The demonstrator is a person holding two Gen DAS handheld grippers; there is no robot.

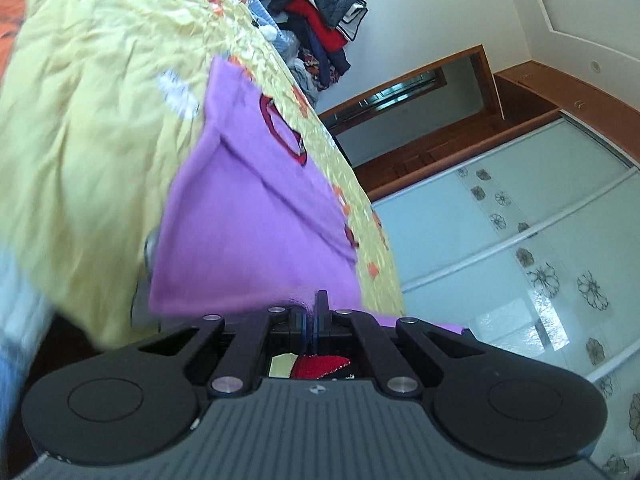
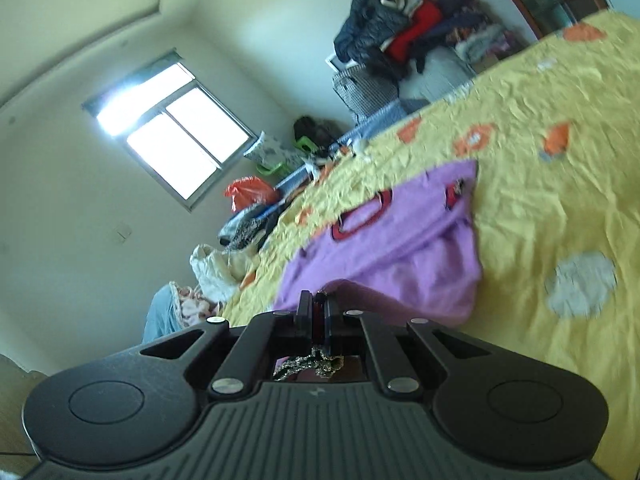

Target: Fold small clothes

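Observation:
A small purple shirt [image 1: 256,216] with a dark red collar lies on a yellow bedspread [image 1: 92,120]. My left gripper [image 1: 314,308] is shut on the shirt's near edge. In the right wrist view the same purple shirt [image 2: 404,248] lies partly folded on the bedspread [image 2: 560,208]. My right gripper [image 2: 318,304] is shut on another part of its near edge, where the cloth rises in a hump. A bit of red and gold trim shows between the jaws in both views.
A heap of dark and red clothes [image 2: 404,32] is piled at the bed's far end against the wall. Bags and clutter [image 2: 248,196] lie beside the bed under a window [image 2: 172,140]. A glass-doored wardrobe [image 1: 520,248] stands on the other side.

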